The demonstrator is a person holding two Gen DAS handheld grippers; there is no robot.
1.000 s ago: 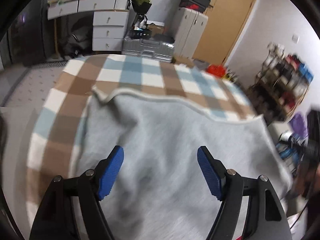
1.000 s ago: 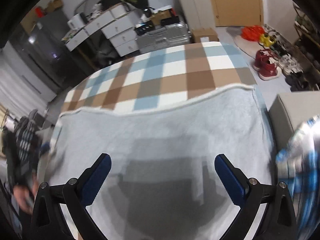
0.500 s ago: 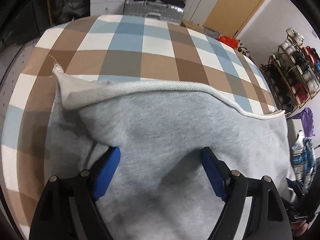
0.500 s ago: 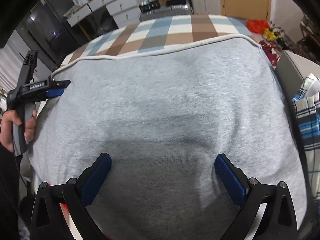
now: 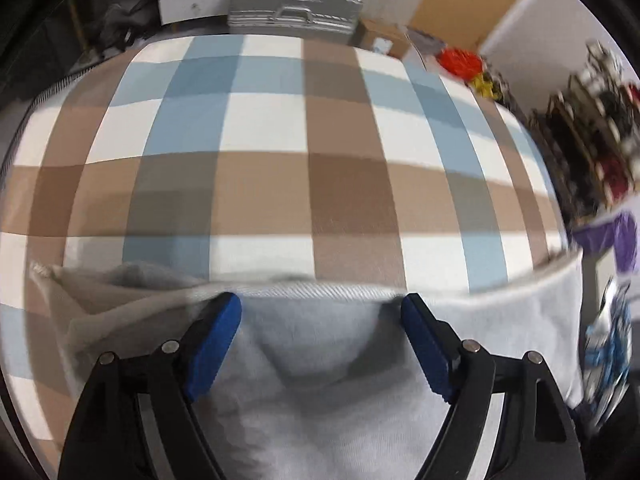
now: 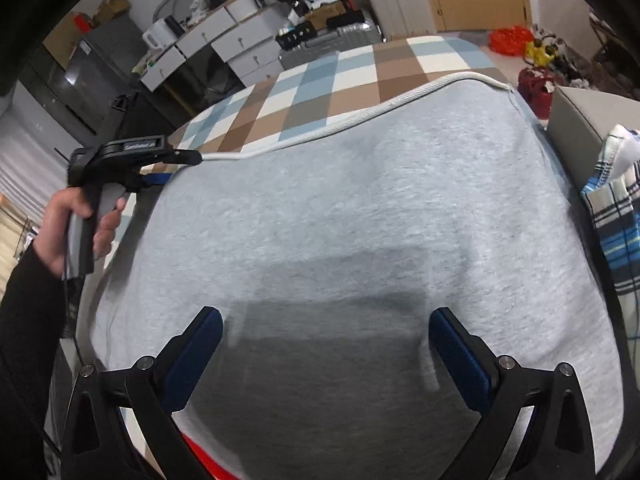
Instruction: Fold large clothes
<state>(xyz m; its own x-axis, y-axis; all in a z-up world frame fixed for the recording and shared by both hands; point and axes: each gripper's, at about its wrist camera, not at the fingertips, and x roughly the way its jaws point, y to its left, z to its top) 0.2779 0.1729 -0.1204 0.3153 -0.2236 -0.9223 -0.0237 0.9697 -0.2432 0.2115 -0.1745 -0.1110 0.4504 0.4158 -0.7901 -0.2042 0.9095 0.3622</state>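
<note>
A bed (image 6: 360, 76) covered in a brown, blue and white check sheet fills the room's middle, and a large grey garment (image 6: 360, 220) lies spread flat over its near part, its pale ribbed hem (image 6: 360, 118) running across the checks. Beyond the bed stand white drawers (image 6: 240, 44) piled with clutter and a silver suitcase (image 5: 292, 12) on the floor. At the right edge, a blue plaid cloth (image 6: 616, 232) hangs beside a grey box (image 6: 580, 128). A hand (image 6: 68, 224) in a black sleeve holds the left gripper (image 5: 320, 312) at the garment's far left corner; its blue jaws stand apart, straddling the hem without pinching it. The right gripper (image 6: 326, 328) hovers over the garment's near middle, jaws wide apart with only flat cloth under them. No container's contents can be made out.
</note>
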